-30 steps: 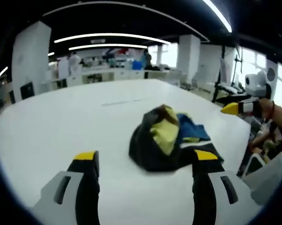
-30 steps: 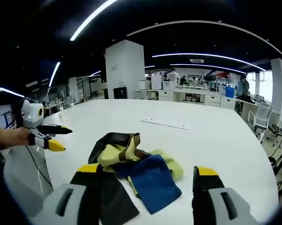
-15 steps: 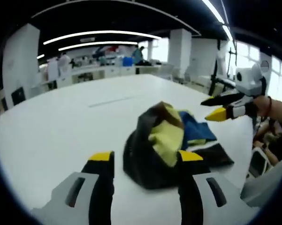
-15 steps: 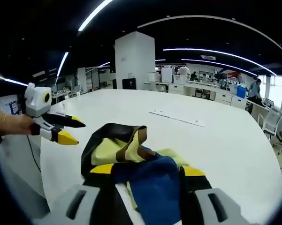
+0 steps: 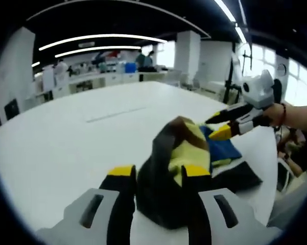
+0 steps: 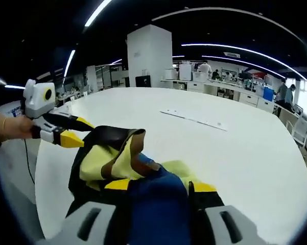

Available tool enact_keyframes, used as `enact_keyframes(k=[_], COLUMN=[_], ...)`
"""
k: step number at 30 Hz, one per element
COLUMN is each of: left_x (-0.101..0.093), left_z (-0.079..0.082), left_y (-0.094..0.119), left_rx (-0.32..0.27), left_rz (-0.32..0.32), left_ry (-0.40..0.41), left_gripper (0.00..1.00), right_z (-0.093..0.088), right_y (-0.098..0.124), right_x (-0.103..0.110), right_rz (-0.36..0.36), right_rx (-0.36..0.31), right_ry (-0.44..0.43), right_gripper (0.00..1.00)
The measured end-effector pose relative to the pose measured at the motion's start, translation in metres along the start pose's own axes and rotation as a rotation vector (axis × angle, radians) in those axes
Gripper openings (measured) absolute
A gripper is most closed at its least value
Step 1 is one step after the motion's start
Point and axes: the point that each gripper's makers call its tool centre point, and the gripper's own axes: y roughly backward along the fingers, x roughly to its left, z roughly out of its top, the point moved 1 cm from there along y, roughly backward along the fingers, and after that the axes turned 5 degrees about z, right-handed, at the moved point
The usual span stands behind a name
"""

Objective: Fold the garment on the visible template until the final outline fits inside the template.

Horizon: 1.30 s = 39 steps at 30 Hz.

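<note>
While the crumpled garment (image 5: 181, 168) lies on the white table (image 5: 66, 138), left gripper (image 5: 154, 176) straddles its dark edge, jaws parted; right gripper (image 6: 158, 188) likewise straddles the blue part, grip uncertain.

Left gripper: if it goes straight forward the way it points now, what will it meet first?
Probably the garment. The left gripper has its jaws open, and the crumpled black and yellow heap lies directly ahead on the table, with nothing in front of it. Depth is hard to judge.
</note>
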Motion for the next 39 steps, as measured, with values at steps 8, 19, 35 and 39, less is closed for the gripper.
enact_keyframes(k=[8, 19, 35, 39], left_x=[-0.004, -0.001, 0.057, 0.074], left_z=[-0.002, -0.003, 0.047, 0.053], left_y=[-0.017, -0.01, 0.037, 0.039], left_rx=[0.03, 0.04, -0.069, -0.076], left_rz=[-0.028, -0.009, 0.124, 0.152], left_ry=[0.005, 0.012, -0.03, -0.021], left_gripper=[0.11, 0.0, 0.0, 0.0], right_z=[-0.003, -0.003, 0.042, 0.051], right_y=[-0.006, 0.007, 0.047, 0.057], right_x=[-0.011, -0.009, -0.038, -0.053], right_rz=[-0.027, -0.022, -0.127, -0.172], right_rx=[0.031, 0.056, -0.005, -0.031], right_ry=[-0.02, 0.005, 0.113, 0.104], right_gripper=[0.17, 0.0, 0.0, 0.0])
